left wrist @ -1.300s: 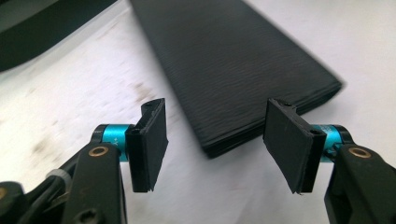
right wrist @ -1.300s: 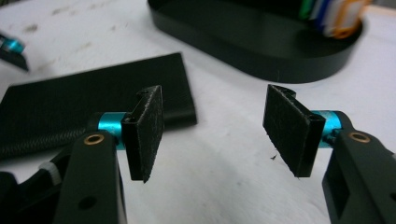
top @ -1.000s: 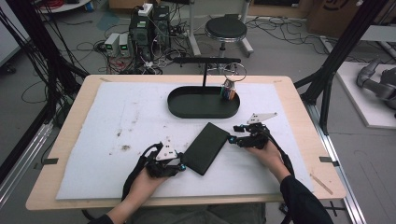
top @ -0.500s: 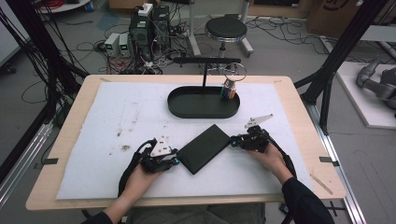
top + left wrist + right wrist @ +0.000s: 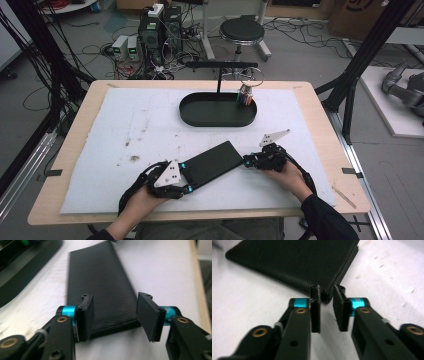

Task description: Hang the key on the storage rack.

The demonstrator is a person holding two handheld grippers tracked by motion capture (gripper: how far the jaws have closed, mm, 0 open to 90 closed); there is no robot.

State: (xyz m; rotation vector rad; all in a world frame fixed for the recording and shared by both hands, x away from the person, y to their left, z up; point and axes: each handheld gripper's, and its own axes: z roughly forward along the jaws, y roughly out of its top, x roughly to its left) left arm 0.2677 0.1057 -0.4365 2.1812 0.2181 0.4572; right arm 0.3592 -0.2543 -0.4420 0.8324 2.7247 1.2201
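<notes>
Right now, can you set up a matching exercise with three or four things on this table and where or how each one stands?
Things:
1. flat black leather case
2. black oval tray
3. left gripper
4. right gripper

States:
A. jaws nearly together at the case's corner
B. far side of the white mat
C. jaws wide apart at the case's end
D. lying between both grippers

Pairs: 1-D, 2-B, 3-C, 4-A

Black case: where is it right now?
High view: the black case lies flat on the white mat, front centre, between the left gripper and right gripper.

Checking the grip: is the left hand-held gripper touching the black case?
Apart. The left gripper view shows the left hand-held gripper with jaws spread, just opened, clear of the black case between them.
</notes>
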